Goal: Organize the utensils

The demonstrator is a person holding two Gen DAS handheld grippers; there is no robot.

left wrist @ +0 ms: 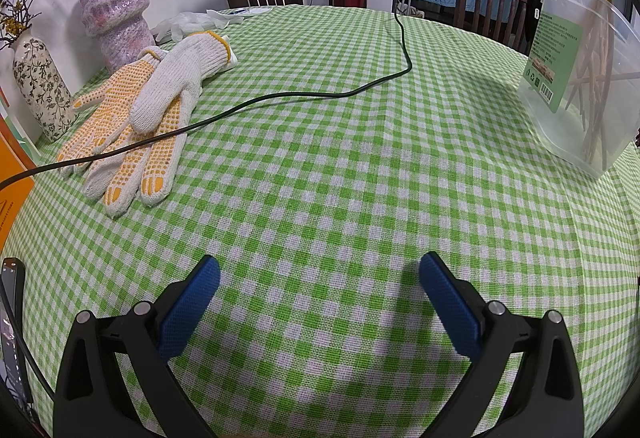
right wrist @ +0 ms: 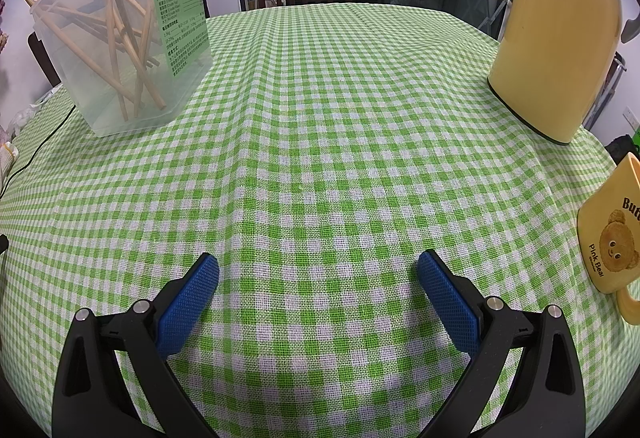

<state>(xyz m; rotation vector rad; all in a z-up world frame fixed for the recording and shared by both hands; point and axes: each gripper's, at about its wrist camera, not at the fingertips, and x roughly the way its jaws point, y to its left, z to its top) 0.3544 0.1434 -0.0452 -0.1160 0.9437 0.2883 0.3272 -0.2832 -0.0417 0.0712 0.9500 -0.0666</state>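
A clear plastic box [left wrist: 576, 118] with a green label stands on the green checked tablecloth [left wrist: 320, 158] at the right in the left wrist view. It holds several wooden chopsticks [left wrist: 596, 78] leaning at angles. The same box [right wrist: 100, 98] with its chopsticks [right wrist: 116, 38] shows at the far left in the right wrist view. My left gripper [left wrist: 319, 270] is open and empty, low over the cloth. My right gripper [right wrist: 318, 266] is open and empty over bare cloth, well short of the box.
A pair of dotted work gloves [left wrist: 132, 126] and a black cable [left wrist: 280, 96] lie at the left, by two vases [left wrist: 114, 6]. A yellow kettle [right wrist: 556, 38] and a yellow bear mug [right wrist: 612, 238] stand at the right. Chairs ring the table.
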